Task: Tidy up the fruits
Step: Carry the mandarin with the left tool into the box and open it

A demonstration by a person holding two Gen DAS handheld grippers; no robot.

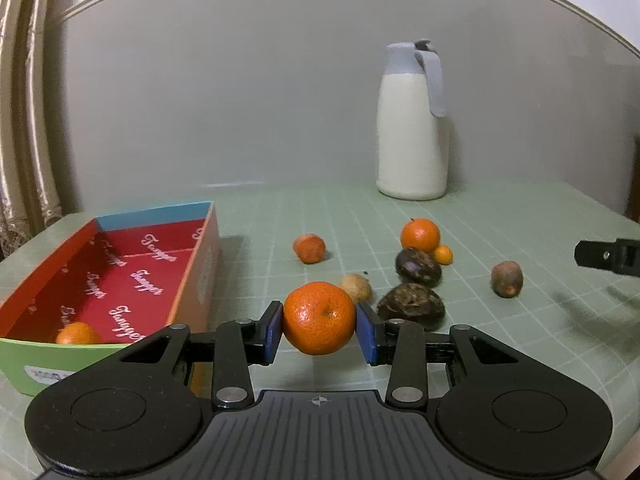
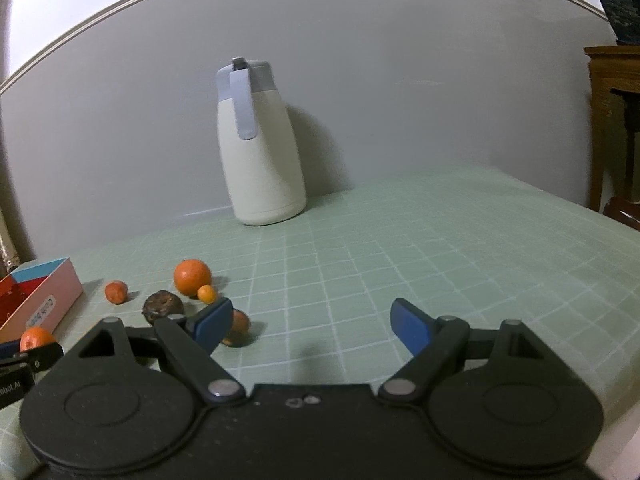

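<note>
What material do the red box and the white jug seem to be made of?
The red box: probably cardboard with a glossy print, given its thin flat walls and folded corners. The white jug: smooth matte body, perhaps coated metal or plastic; its grey-blue lid and handle look plastic.

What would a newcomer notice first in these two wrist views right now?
First, the tangerine clamped between the left gripper pads, lifted just right of the red-lined box, where another tangerine already lies. Next, the tall white thermos jug against the wall, and the right gripper open and empty beside the loose fruit.
</note>
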